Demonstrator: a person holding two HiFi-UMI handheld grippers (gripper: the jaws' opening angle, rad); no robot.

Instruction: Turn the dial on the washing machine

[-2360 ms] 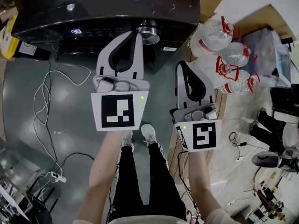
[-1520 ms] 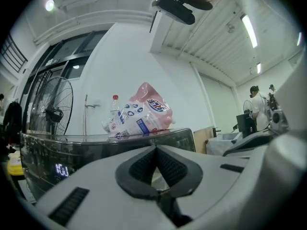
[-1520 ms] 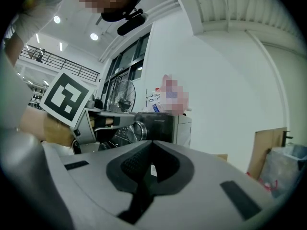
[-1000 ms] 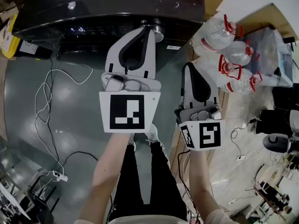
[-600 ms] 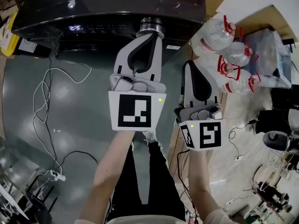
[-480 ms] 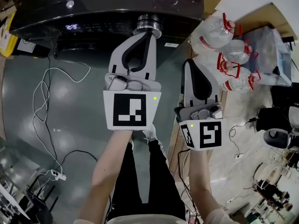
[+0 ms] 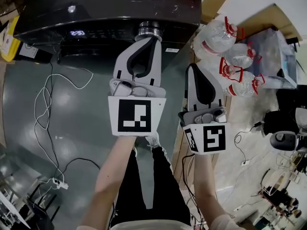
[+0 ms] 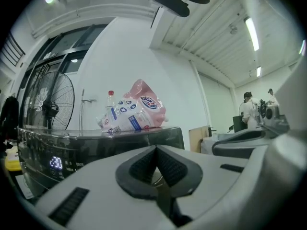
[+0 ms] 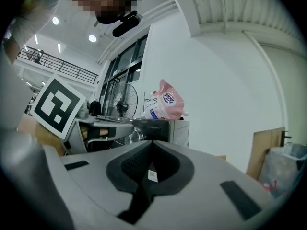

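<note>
The black washing machine (image 7: 96, 8) fills the top of the head view, with a lit display (image 7: 76, 33) on its front panel. Its chrome dial (image 7: 150, 30) sticks out at the panel's right end. My left gripper (image 7: 148, 38) is shut, its tips right at the dial's near edge with nothing between them. In the left gripper view the shut gripper (image 8: 156, 150) hides most of the dial, and the display (image 8: 56, 163) glows at the left. My right gripper (image 7: 193, 68) is shut and empty, held right of the machine; its view shows the dial (image 9: 133, 136).
Several big water jugs (image 7: 225, 56) with red caps stand to the right of the machine. White cables (image 7: 48, 95) trail over the grey floor at the left. A pink detergent bag (image 8: 136, 110) lies on top of the machine. The person's feet (image 7: 152, 140) are below the grippers.
The left gripper has shifted from left of the dial onto it, then drawn back slightly to its near edge. The right gripper has hardly moved.
</note>
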